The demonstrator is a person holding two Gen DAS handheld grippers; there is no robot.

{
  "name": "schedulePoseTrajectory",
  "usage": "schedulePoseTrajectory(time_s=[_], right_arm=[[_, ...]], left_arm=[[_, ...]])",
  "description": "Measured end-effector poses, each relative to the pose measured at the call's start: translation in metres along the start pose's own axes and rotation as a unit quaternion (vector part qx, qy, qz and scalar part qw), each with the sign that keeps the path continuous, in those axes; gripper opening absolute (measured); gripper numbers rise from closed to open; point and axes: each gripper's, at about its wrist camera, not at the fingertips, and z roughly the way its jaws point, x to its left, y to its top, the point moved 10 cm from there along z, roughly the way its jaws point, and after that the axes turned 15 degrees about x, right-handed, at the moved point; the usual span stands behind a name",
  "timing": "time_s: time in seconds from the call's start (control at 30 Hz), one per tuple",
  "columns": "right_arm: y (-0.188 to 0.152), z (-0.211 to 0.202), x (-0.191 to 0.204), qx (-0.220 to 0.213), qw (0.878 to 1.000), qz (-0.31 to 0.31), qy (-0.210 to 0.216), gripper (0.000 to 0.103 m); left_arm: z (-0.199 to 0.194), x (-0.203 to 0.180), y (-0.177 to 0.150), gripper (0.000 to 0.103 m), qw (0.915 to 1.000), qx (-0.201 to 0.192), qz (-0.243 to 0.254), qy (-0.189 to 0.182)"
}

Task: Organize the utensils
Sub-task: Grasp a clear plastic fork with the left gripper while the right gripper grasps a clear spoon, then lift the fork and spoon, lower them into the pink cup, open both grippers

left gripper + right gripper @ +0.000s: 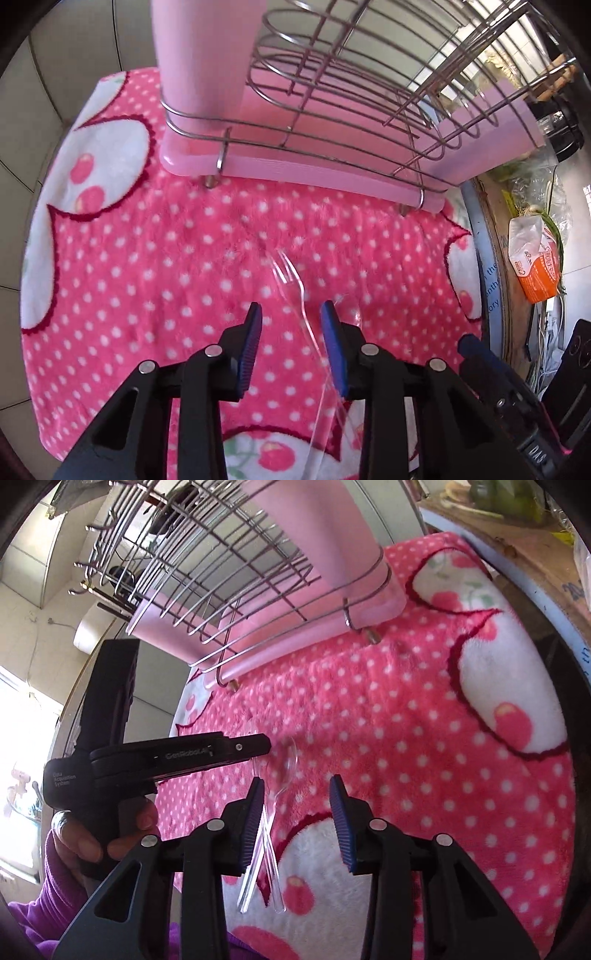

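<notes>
- Pink fleece blanket (147,258) with white dots and cherry patches covers the work surface; tiled wall shows behind it, and cluttered bags lie off at 3 o'clock in the left wrist view.
- Clear plastic fork (291,280) lies flat on the blanket, tines toward 11 o'clock, its handle running back toward 6 o'clock.
- Clear plastic spoon (284,768) lies just beside the fork; in the right wrist view the two handles cross near 6 o'clock.
- Left gripper (291,314) has its jaws partly open and straddling the fork's handle; the pads do not appear to press on it, so nothing is held.
- Right gripper (297,790) also stands partly open and empty, the spoon's neck close to its left pad.
- Wire dish rack (332,92) on a pink drip tray (295,173) stands at 12 o'clock, well apart from both utensils; its visible slots look empty.
- Judgement: the task seems barely begun, since neither utensil is lifted yet. Gripping, carrying and placing both into the rack all remain.
</notes>
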Motion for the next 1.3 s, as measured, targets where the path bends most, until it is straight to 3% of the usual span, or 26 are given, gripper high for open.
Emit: schedulePoseTrajectory(time_s=[0.33,0.53,0.9,1.03,1.3], right_arm=[[0.007,0.028,0.008,0.043,0.999,0.010,0.023,0.036],[0.021,0.043,0.006,0.056,0.998,0.026,0.017,0.036],[0.038,0.078,0.015,0.072,0.997,0.027,-0.022,0.036],[0.036,0.084,0.019,0.076,0.996,0.028,-0.028,0.008],[0.039,0.080,0.033,0.031,0.999,0.009,-0.029,0.004]], left_arm=[[0.034,-0.010,0.014,0.028,0.9992,0.031,-0.014,0.022],[0.040,-0.001,0.017,0.011,0.9989,0.033,-0.034,0.005],[-0.019,0.037,0.002,0.010,0.9997,-0.023,0.008,-0.004],[-0.039,0.042,-0.004,0.010,0.9990,-0.041,0.013,-0.007],[-0.057,0.059,-0.015,0.010,0.9979,-0.056,0.012,-0.030]])
